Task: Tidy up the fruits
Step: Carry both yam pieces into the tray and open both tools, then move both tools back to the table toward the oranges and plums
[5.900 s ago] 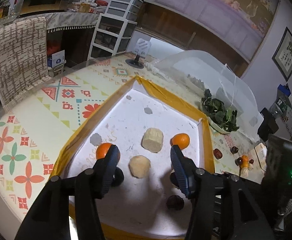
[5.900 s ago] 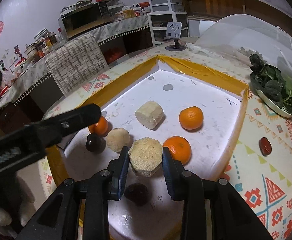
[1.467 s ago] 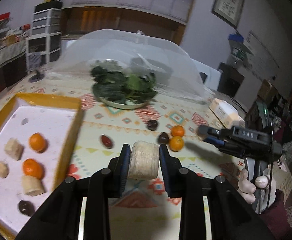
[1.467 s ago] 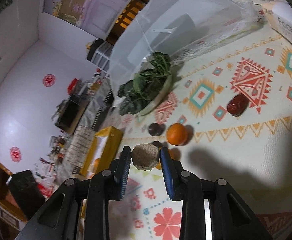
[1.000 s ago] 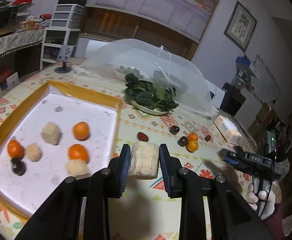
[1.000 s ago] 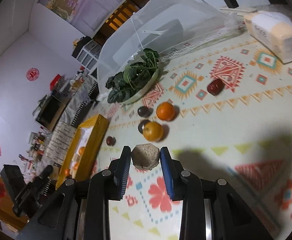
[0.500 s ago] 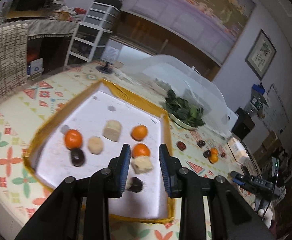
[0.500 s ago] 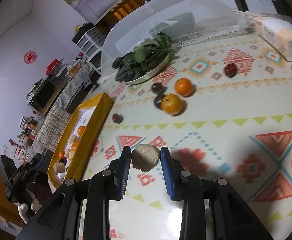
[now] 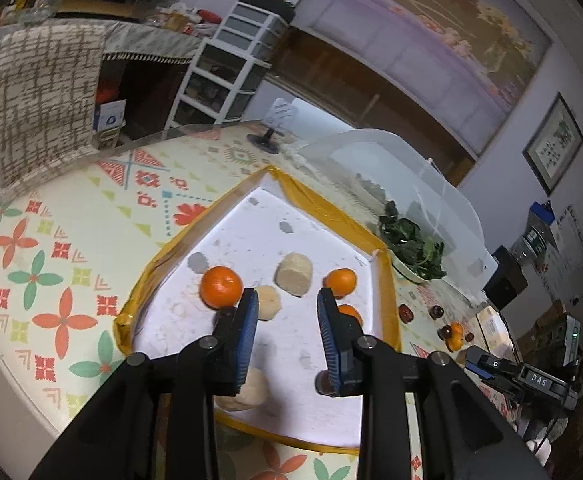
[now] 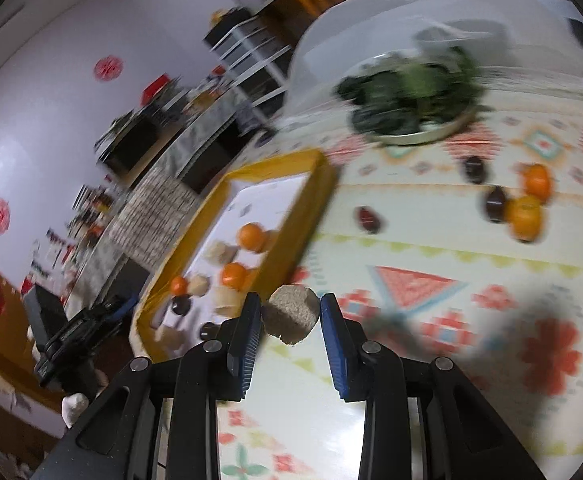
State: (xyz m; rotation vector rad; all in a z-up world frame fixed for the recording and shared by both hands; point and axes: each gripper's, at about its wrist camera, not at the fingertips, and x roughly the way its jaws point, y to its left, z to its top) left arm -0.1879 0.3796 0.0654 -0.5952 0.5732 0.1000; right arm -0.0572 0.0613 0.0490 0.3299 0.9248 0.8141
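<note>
Right claw [image 10: 290, 318] grips a rough beige chunk [image 10: 290, 315] above the table [image 10: 431, 280] | left claw [image 9: 287, 316] gapes empty over the yellow-rimmed tray [image 9: 383, 280] | chunk likely light, crumbly; flat sides suit gripping.

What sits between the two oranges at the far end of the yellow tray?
In the left wrist view, a pale beige chunk sits between the left orange and right orange in the yellow tray.
</note>
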